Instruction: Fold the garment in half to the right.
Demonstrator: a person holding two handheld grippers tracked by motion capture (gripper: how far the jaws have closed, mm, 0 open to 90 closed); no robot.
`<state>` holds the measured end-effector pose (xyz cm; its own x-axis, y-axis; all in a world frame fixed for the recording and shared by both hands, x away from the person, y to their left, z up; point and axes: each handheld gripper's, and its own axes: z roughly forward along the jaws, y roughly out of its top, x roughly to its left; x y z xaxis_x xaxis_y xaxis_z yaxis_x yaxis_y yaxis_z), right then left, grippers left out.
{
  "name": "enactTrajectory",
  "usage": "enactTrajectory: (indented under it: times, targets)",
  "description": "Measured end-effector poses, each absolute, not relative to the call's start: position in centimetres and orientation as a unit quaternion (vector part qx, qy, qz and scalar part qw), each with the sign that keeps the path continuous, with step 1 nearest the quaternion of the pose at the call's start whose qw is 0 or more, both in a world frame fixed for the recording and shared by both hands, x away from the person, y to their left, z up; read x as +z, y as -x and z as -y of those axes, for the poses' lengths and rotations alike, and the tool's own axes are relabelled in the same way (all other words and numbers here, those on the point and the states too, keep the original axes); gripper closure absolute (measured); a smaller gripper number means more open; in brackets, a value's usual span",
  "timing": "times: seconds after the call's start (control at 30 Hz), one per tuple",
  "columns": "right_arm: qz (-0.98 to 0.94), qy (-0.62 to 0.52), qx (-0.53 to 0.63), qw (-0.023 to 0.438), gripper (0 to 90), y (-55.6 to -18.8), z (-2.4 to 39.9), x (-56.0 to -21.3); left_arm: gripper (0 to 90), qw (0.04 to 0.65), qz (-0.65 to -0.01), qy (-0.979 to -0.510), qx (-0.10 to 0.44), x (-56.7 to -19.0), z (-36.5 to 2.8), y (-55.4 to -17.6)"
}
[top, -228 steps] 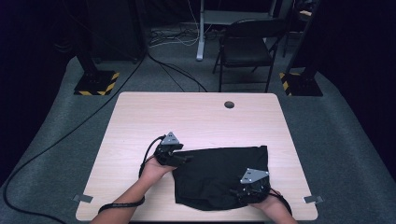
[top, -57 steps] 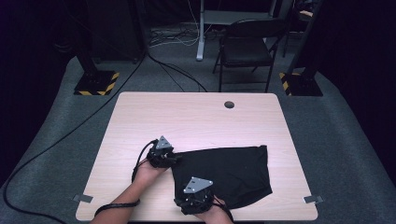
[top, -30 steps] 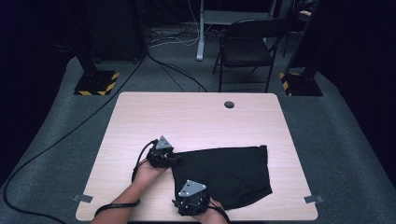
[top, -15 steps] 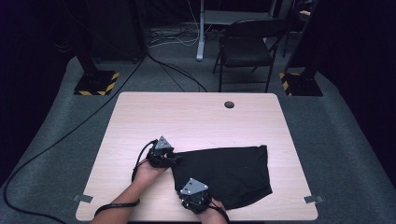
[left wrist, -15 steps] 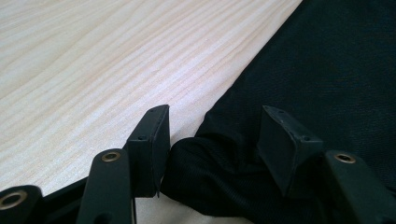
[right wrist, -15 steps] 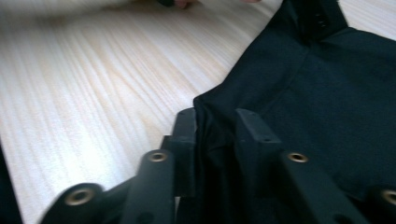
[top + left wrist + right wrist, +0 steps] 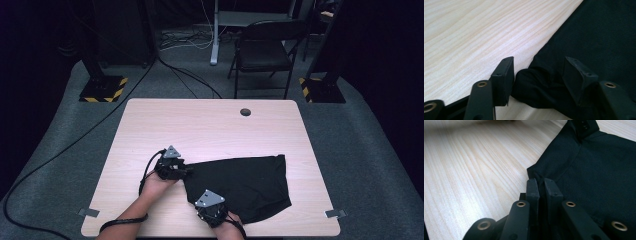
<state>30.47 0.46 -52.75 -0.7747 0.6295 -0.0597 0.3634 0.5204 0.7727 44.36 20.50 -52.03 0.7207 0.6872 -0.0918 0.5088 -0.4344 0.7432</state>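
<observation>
Since 7.6 s ago, the right gripper [image 7: 212,212] has crossed from the black cloth's [image 7: 245,182] right end to its near-left corner, its fingers [image 7: 533,191] just closing, pinching that edge. Left gripper [image 7: 537,73] fingers half-open straddle a fold. Worktop [image 7: 210,125] beyond lies bare.

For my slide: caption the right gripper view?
Right gripper jaws, just closed, pinching the edge of black cloth on a wooden table.
</observation>
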Motion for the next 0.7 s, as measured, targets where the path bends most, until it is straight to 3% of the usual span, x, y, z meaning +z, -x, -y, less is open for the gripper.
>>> enactTrajectory:
  times: [0.17, 0.43, 0.7]
  targets:
    - [-0.856, -0.287, 0.394, 0.173, 83.2, -30.4, -0.5, -52.8, 52.0, 0.394, -0.361, -0.838, 0.113, -52.0, -20.8, -44.2]
    - [-0.856, -0.286, 0.393, 0.173, 83.1, -30.3, -0.5, -52.8, 43.4, 0.395, -0.376, -0.83, 0.114, -51.6, -21.6, -44.2]
    - [-0.857, -0.286, 0.393, 0.172, 82.9, -30.4, -0.5, -52.8, 46.4, 0.381, -0.37, -0.838, 0.124, -51.9, -21.4, -44.2]
